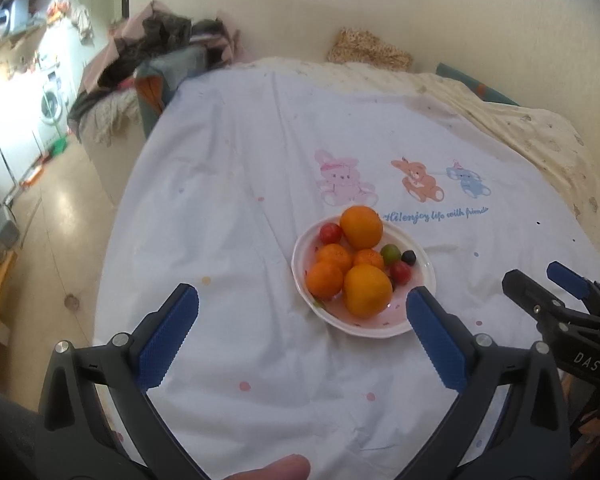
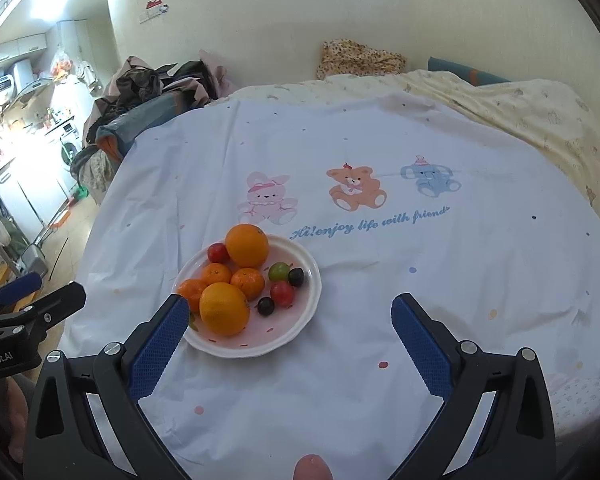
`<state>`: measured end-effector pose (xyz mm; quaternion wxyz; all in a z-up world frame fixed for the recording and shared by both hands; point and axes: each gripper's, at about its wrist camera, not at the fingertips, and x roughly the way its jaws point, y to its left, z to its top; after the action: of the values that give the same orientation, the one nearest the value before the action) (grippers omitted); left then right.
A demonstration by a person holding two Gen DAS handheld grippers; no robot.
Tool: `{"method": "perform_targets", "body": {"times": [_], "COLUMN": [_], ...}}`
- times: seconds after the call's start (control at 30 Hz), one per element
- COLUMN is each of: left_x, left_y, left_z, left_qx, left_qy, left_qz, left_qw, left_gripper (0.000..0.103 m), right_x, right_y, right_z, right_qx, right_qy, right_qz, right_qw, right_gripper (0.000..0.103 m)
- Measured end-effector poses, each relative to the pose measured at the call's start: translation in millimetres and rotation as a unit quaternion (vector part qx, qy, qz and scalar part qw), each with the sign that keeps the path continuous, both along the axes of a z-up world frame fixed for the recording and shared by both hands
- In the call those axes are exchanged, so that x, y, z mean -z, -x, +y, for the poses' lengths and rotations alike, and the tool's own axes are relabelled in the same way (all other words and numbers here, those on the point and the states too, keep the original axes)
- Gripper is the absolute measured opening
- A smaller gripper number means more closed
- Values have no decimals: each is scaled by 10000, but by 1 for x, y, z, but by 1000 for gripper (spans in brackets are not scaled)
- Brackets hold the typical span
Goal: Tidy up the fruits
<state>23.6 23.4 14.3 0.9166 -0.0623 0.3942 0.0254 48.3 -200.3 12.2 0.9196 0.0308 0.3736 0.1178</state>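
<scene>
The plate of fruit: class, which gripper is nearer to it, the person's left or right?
Hard to call, perhaps the left. The plate lies just ahead of the open left gripper, toward its right finger; the open right gripper has the plate by its left finger.

A bed (image 2: 540, 128) is covered by a white sheet (image 2: 380, 280) printed with cartoon animals, on which a white plate (image 2: 300, 320) of fruit is set near the left.
</scene>
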Motion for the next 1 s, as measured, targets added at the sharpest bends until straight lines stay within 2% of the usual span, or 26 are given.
{"method": "perform_targets", "body": {"times": [0.27,0.43,1.0], "left_x": [2,1,3], "left_y": [-2,-1,-1], "left_z": [0,-3,-1], "left_qx": [-34,8,-33], "left_qy": [23,-94,-103], "left_qz": [33,-10,-4], "left_qw": [10000,10000,9999], "left_gripper": [103,103,103], "right_x": [5,4,1], "right_y": [-3,-3,-2], "right_z": [-3,-3,-4], "right_qx": [44,44,62], "right_qy": [-64,-52,-54], "right_qz": [154,134,127], "right_qw": [9999,9999,9999], "right_gripper": [103,103,103]}}
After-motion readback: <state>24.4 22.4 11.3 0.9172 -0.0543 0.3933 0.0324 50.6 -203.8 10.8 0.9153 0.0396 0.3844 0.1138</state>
